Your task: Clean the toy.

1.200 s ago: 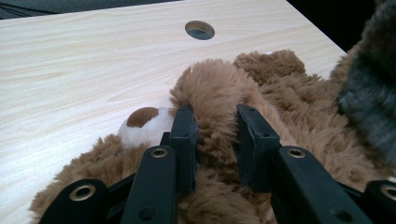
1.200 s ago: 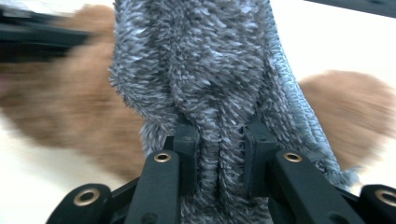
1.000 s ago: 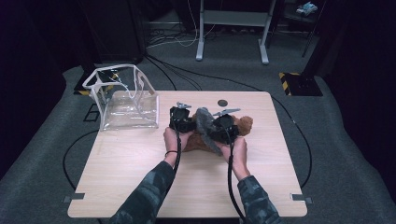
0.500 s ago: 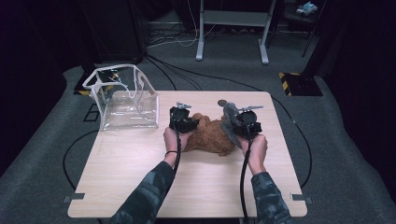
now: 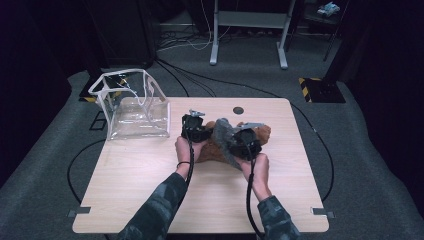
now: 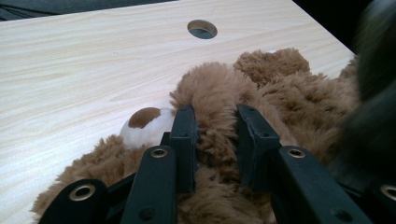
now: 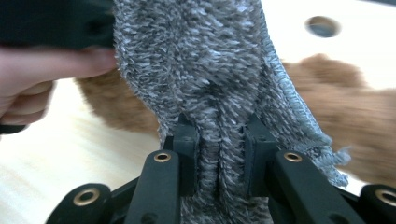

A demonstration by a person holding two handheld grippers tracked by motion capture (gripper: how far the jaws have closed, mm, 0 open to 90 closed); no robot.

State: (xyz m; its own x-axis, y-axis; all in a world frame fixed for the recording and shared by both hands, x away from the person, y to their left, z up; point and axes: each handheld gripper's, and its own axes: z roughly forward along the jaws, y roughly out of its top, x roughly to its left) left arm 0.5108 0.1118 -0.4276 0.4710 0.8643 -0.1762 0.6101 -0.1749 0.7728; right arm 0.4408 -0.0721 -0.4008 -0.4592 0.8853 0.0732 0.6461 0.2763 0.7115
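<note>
The left hand-held gripper (image 5: 192,129) is clamped on a fold of brown fur: in the left gripper view both black jaws press into the plush toy (image 6: 261,93) from either side, with fur bulging up between them. The toy lies on the table (image 5: 150,170), near the middle and towards the far edge, its white muzzle with a brown nose (image 6: 144,117) just beside the left jaw. The right hand-held gripper (image 5: 246,142) is pinching a grey shaggy cloth (image 7: 201,70); in the right gripper view a bunched strip of the cloth runs down between the two jaws, which bear on it from both sides. In the high view the cloth (image 5: 223,136) drapes across the toy's body between the two grippers, touching the brown fur. Part of the toy extends past the right gripper towards the table's right side. A round hole (image 5: 238,110) in the tabletop sits just beyond the toy. A clear plastic bag with white trim (image 5: 134,112) stands open at the far left corner of the table, apart from the toy.
</note>
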